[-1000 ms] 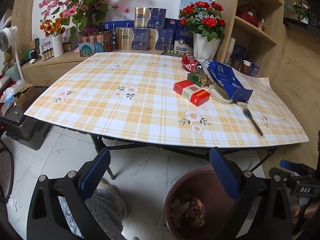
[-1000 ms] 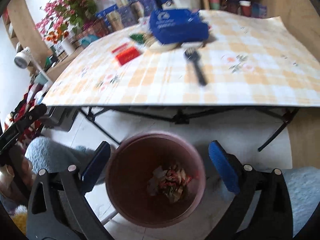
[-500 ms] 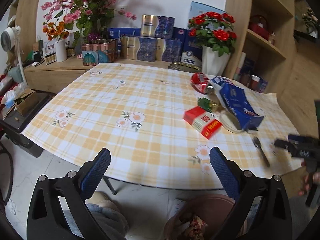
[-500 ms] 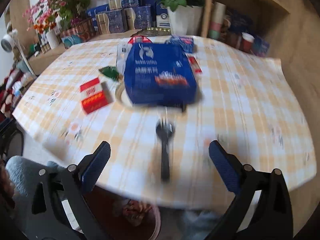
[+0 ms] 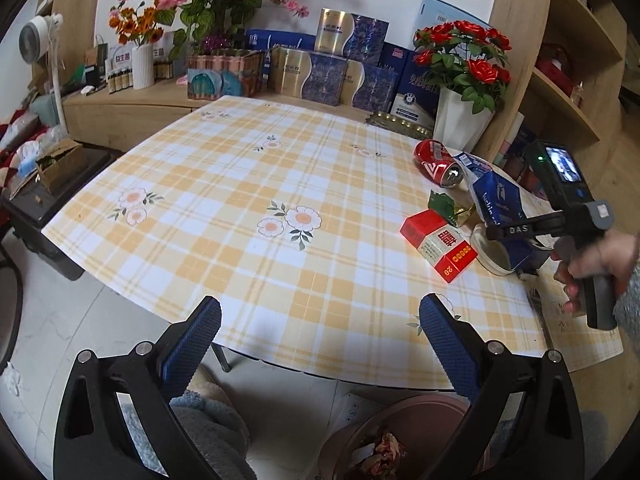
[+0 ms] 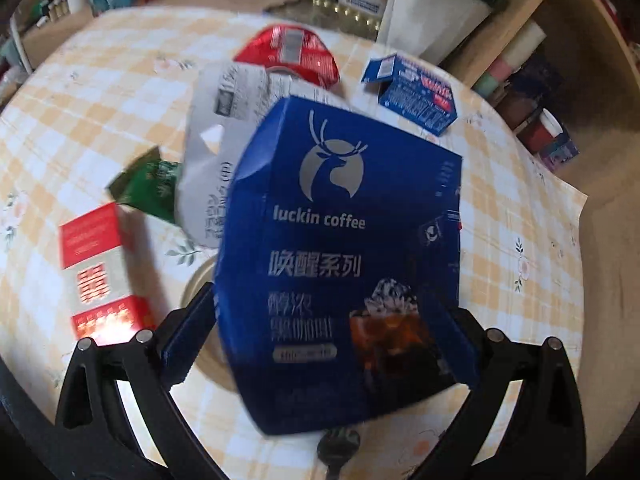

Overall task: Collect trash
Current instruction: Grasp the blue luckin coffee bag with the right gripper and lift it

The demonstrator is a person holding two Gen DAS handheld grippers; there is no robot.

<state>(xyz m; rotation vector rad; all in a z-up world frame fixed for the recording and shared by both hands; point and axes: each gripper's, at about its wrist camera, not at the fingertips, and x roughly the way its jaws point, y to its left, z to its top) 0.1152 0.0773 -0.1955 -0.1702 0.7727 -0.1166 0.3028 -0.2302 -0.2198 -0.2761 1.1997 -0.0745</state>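
Trash lies at the right of the checked table (image 5: 248, 184): a blue Luckin coffee bag (image 6: 340, 248), a crushed red can (image 5: 438, 158), a red and white carton (image 5: 438, 244), a green wrapper (image 5: 442, 204), a small blue box (image 6: 418, 94) and a black fork (image 6: 336, 450). My right gripper (image 6: 320, 340) is open with its fingers on either side of the bag's near end; it also shows in the left wrist view (image 5: 516, 232). My left gripper (image 5: 320, 336) is open and empty over the table's near edge. A brown bin (image 5: 400, 436) with scraps stands on the floor below.
Vases of flowers (image 5: 464, 108), gift boxes (image 5: 332, 68) and a wooden shelf unit (image 5: 560, 60) stand behind the table. A fan (image 5: 38, 36) and boxes (image 5: 60, 160) are at the left. A white lid (image 5: 492, 252) lies under the bag.
Both grippers rose from the bin to the table. My right gripper moved forward over the fork until its open fingers flank the blue coffee bag.
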